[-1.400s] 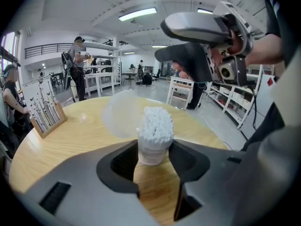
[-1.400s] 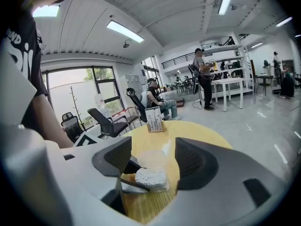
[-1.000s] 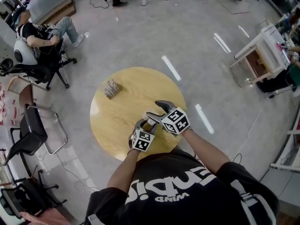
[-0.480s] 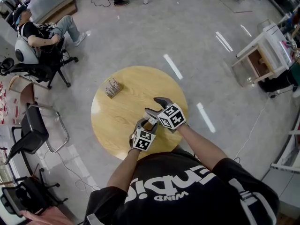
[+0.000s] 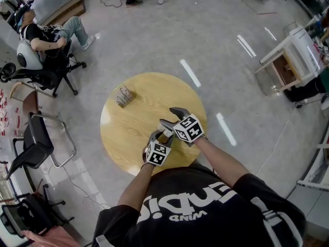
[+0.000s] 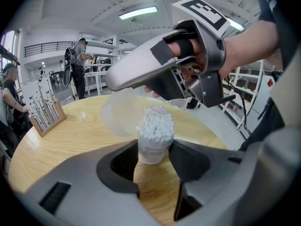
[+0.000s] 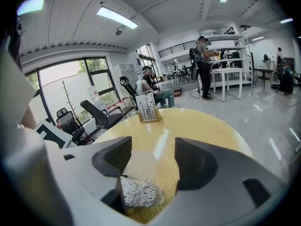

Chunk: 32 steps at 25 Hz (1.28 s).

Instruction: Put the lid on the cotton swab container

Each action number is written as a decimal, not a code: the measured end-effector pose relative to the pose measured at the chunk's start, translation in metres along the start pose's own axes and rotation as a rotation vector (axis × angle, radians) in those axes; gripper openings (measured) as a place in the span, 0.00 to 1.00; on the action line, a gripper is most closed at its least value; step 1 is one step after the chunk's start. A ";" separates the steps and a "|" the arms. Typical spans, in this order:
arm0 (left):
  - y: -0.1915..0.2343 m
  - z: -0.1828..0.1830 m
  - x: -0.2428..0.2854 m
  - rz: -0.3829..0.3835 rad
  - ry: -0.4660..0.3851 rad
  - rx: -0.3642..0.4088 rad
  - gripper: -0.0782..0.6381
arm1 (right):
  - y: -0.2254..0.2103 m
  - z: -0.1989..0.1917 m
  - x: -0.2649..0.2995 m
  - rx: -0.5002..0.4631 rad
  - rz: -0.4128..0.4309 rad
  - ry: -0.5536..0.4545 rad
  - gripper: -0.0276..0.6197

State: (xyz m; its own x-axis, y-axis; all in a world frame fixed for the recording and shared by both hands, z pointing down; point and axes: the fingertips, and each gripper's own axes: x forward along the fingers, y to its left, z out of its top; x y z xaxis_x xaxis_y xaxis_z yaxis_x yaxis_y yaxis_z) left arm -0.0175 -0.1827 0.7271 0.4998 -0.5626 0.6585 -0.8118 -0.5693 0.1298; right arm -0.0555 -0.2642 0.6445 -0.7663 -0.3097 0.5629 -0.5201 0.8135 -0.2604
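My left gripper point(image 6: 153, 157) is shut on the base of the small cotton swab container point(image 6: 151, 147). It holds the container upright on the round wooden table point(image 5: 131, 127), and the white swab heads point(image 6: 157, 121) show at the open top. The translucent lid point(image 6: 120, 114) stands tilted just behind and above the swabs. My right gripper point(image 5: 171, 118) hovers over it, jaws apart. In the right gripper view the lid point(image 7: 140, 165) rests against the left jaw only, with a gap to the other jaw, and the swabs point(image 7: 138, 193) sit directly below. My left gripper point(image 5: 159, 136) is near the table's front edge.
A small wooden rack of sticks point(image 5: 123, 96) stands at the table's far left. Office chairs point(image 5: 38, 145) and a seated person point(image 5: 46, 37) are off to the left. White tables point(image 5: 293, 55) stand to the right on the grey floor.
My right gripper has shifted a little left and further from me over the container. The left gripper and container have stayed in place.
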 end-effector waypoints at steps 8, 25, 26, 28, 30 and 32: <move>0.002 -0.002 0.000 -0.008 0.005 -0.010 0.40 | 0.001 -0.002 -0.011 0.020 0.003 -0.034 0.48; 0.002 -0.002 0.001 -0.012 0.006 -0.019 0.40 | 0.007 -0.017 -0.046 -0.041 -0.031 -0.060 0.48; 0.002 -0.003 0.001 -0.012 0.006 -0.019 0.40 | 0.007 -0.019 -0.048 -0.044 -0.034 -0.058 0.48; 0.002 -0.003 0.002 -0.013 0.007 -0.018 0.40 | 0.006 -0.023 -0.050 -0.049 -0.038 -0.051 0.48; 0.002 -0.004 0.002 -0.015 0.008 -0.020 0.40 | 0.006 -0.027 -0.052 -0.048 -0.039 -0.047 0.48; 0.002 -0.004 0.002 -0.017 0.009 -0.023 0.40 | 0.006 -0.029 -0.053 -0.042 -0.042 -0.044 0.48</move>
State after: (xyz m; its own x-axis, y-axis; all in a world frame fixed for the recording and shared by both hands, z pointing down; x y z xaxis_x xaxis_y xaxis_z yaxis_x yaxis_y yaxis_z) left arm -0.0195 -0.1828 0.7311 0.5108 -0.5479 0.6625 -0.8102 -0.5646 0.1578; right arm -0.0069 -0.2282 0.6360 -0.7605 -0.3643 0.5376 -0.5365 0.8188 -0.2041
